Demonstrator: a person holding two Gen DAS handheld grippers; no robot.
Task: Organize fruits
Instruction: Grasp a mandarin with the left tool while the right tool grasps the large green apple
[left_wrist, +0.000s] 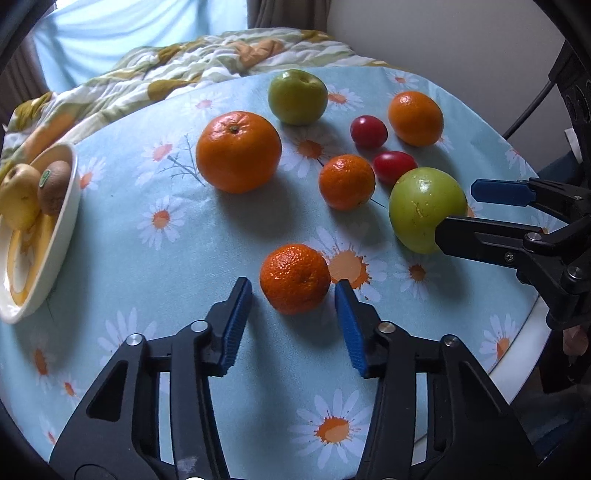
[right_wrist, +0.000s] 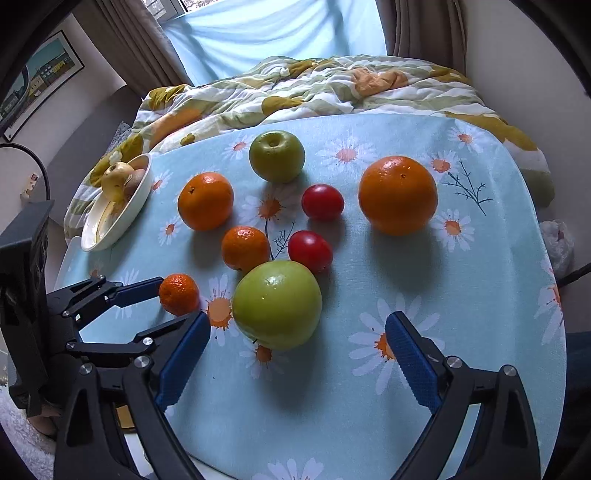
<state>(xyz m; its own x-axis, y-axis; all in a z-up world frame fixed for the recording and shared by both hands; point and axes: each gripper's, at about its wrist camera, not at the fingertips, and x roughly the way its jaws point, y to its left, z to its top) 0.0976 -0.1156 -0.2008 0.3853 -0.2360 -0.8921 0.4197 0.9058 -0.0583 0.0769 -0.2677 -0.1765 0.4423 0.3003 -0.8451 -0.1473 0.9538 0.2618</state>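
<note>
We hold the left gripper (left_wrist: 293, 291) spread wide around the small mandarin (left_wrist: 294, 278), pads not yet touching. The right gripper (right_wrist: 297, 338) gapes likewise before the near green apple (right_wrist: 277, 304), grasping nothing. Risk: round fruit may roll off-centre as the pads close, nudging the tomato (right_wrist: 310, 250) or mandarin beside it; the bowl (left_wrist: 70, 206) sits well apart.

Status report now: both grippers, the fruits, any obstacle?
Left gripper open around small mandarin, not closed. Right gripper open at near green apple. Bowl holds pear and kiwi. Red tomato crowds the apple.
</note>
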